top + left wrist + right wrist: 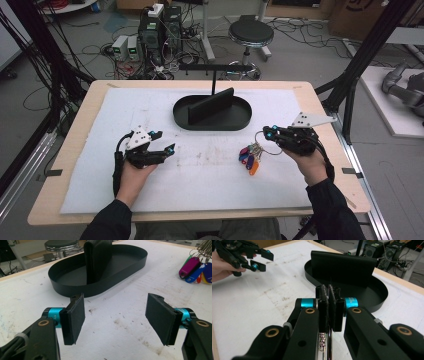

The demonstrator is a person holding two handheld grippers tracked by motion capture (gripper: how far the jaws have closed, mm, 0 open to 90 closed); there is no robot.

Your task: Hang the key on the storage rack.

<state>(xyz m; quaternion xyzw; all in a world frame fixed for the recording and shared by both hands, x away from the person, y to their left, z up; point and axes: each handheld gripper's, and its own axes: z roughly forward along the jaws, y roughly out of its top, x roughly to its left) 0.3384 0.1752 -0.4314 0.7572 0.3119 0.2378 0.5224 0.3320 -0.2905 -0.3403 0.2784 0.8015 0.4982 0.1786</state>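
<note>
Here, the right tool, held in the person's right hand at the right side of the table, has its black jaws pressed together on the thin metal ring of a bunch of keys with coloured plastic fobs. In the high view the ring loops out from the jaw tips and the fobs (magenta, blue, orange) hang down and to the left of it, over the white sheet covering the table; whether the lowest fob touches the sheet I cannot tell. In the right gripper view the pads meet face to face, with a bit of bead chain and bright metal showing just below them. The left tool, in the left hand, sits low at the left side of the sheet, jaws spread wide, nothing between them; the left gripper view shows bare, stained sheet between its two pads. A black oval tray with an upright black divider panel stands on the far middle of the sheet, beyond both tools and apart from them. The keys lie between the two hands, nearer the right one, and in front of the tray. From the left gripper view the fobs appear at upper right, off to the side of the tray.
</note>
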